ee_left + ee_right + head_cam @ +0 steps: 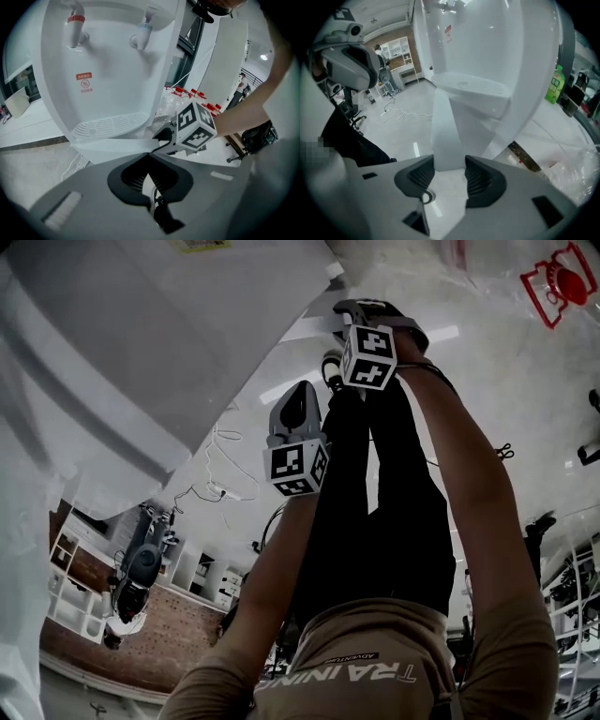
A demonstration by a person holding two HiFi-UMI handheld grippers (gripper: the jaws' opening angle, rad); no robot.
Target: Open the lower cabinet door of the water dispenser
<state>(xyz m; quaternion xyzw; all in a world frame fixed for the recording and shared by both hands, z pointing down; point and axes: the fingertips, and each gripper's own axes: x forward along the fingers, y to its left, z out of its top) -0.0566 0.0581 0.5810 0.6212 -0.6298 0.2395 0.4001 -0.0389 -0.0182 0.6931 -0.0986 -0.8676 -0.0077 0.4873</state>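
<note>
The white water dispenser (108, 70) has a red tap (75, 28), a blue tap (143, 35) and a drip tray (110, 125). In the head view it fills the upper left (141, 352). Its lower cabinet door (445, 131) stands edge-on between the jaws of my right gripper (449, 176), which is open; the edge fills the gap. This gripper also shows at the door edge (164, 137) and beside the dispenser (370, 343). My left gripper (147, 154) has its tips together just below the door's edge (117, 145), with nothing seen between them. From above, the left gripper (298, 442) hangs lower.
The person's legs (375, 521) stand under both grippers. Cables (401, 112) lie on the glossy floor. Red-capped bottles (187, 96) sit behind the dispenser, a green bottle (554, 84) to its right. A dark chair (141, 559) is at the lower left of the head view.
</note>
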